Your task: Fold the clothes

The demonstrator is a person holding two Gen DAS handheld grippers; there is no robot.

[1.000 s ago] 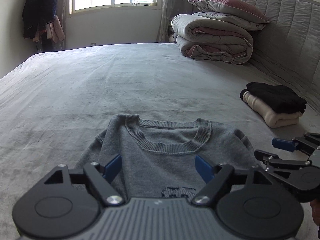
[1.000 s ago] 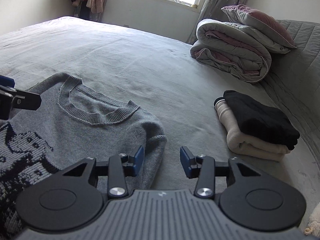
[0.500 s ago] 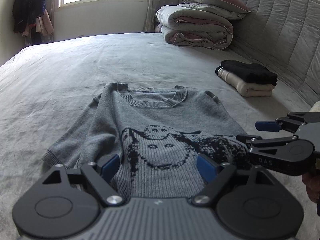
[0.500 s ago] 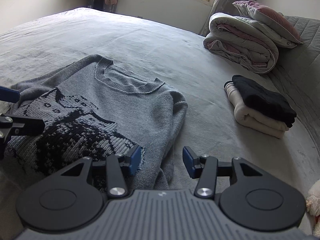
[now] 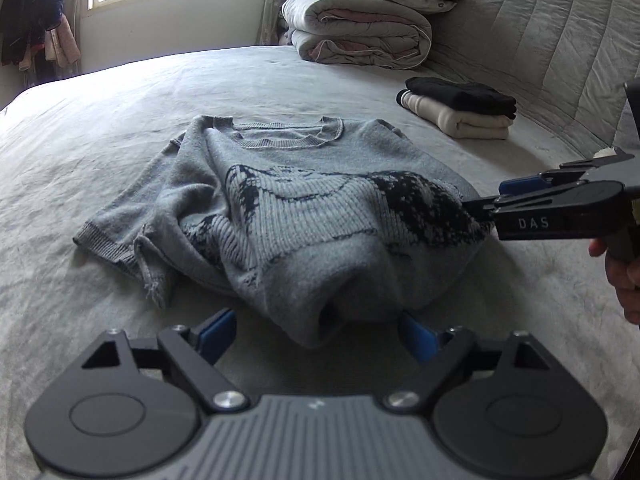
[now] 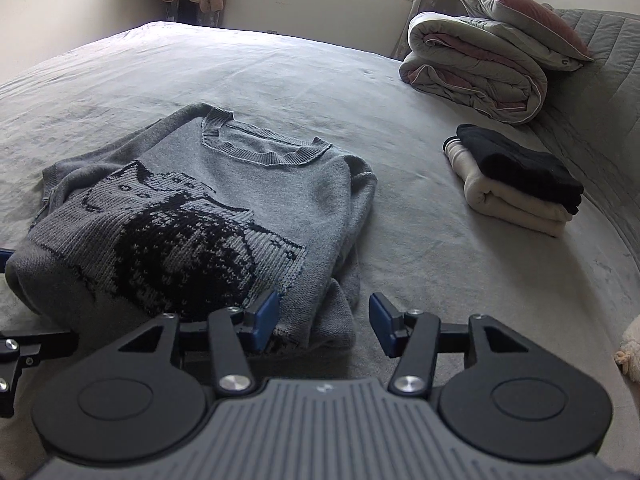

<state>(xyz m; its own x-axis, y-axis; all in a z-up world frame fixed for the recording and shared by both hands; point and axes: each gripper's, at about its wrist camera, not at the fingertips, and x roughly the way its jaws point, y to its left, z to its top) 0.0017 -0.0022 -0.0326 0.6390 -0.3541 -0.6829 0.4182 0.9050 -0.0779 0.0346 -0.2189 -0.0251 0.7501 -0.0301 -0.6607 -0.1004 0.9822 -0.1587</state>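
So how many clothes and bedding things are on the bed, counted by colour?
Grey patterned sweater: 1
Black folded garment: 1
Cream folded garment: 1
Grey-and-pink folded quilt: 1
Pink-and-grey pillow: 1
Total: 5

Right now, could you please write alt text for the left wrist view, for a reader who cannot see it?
A grey knitted sweater with a black pattern lies partly folded on a grey bed, just beyond the left tool, whose jaws are opening. The right tool reaches in from the right beside it; folded black and cream clothes sit behind.
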